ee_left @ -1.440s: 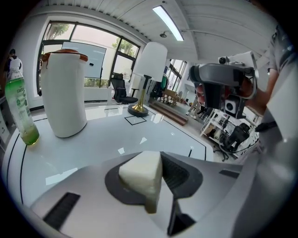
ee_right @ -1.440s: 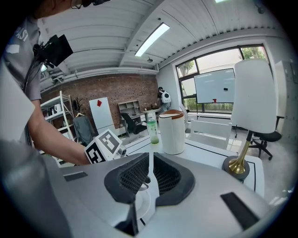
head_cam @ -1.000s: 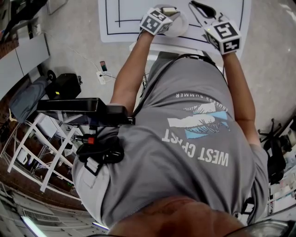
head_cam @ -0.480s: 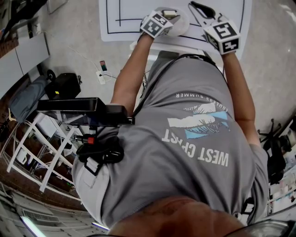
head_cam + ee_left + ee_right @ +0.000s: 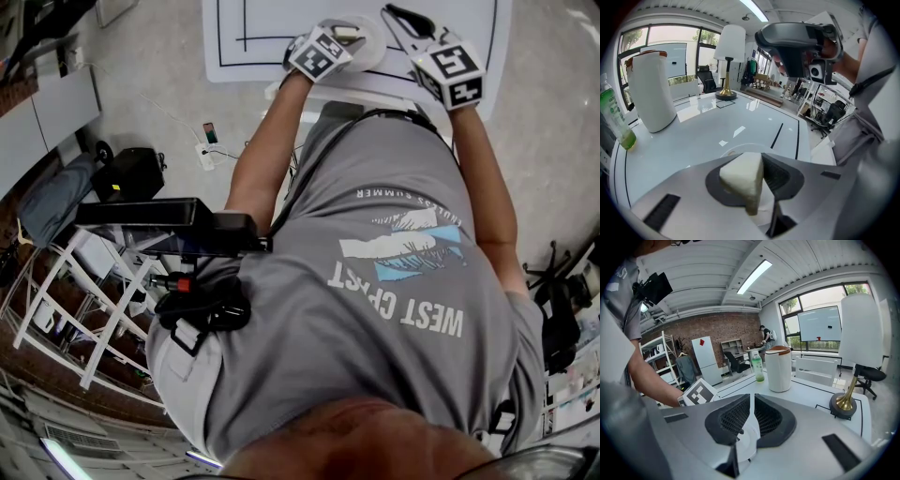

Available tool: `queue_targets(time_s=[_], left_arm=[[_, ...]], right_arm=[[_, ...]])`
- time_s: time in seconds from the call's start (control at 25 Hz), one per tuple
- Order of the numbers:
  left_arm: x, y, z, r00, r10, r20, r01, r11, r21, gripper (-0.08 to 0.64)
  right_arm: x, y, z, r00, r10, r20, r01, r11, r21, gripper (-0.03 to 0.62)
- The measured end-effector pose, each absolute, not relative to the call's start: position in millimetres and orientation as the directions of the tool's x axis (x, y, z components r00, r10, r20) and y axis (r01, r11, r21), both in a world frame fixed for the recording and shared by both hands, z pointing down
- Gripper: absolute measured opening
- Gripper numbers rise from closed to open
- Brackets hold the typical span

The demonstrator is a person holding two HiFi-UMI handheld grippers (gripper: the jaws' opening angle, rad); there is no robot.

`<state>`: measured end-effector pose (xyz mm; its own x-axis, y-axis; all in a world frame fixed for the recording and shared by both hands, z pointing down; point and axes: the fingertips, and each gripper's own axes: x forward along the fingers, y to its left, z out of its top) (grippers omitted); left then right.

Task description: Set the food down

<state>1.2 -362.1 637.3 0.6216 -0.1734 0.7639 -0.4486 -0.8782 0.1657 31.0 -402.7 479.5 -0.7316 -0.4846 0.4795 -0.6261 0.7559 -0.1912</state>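
A pale wedge of food (image 5: pixel 742 177) sits between the jaws of my left gripper (image 5: pixel 758 159), which is shut on it. In the head view that gripper (image 5: pixel 337 39) hangs over a round white plate (image 5: pixel 367 49), and the food (image 5: pixel 345 31) shows as a small light block above the plate. Under the jaws the plate's rim (image 5: pixel 729 150) is faintly visible on the table. My right gripper (image 5: pixel 751 399) has its jaws together with nothing between them, and the plate (image 5: pixel 746 439) shows below. In the head view it (image 5: pixel 407 19) is just right of the plate.
A white table (image 5: pixel 281 37) with black lines carries a white jug with a brown lid (image 5: pixel 651 91), a green bottle (image 5: pixel 616 119) and a lamp on a brass base (image 5: pixel 726 61). The person's body fills the head view's middle.
My left gripper with the food has edged slightly to the right over the plate. The right gripper has barely moved.
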Motion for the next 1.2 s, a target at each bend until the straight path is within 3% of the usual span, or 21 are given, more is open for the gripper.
queue_targets(time_s=[1.2], left_arm=[[-16.4,-327.3,673.4,0.518,-0.081,0.851,-0.376,-0.916,0.142,0.097]], right_arm=[[21.2,-376.0,477.9,-0.733,-0.477,0.486,-0.617,0.767,-0.177,0.011]])
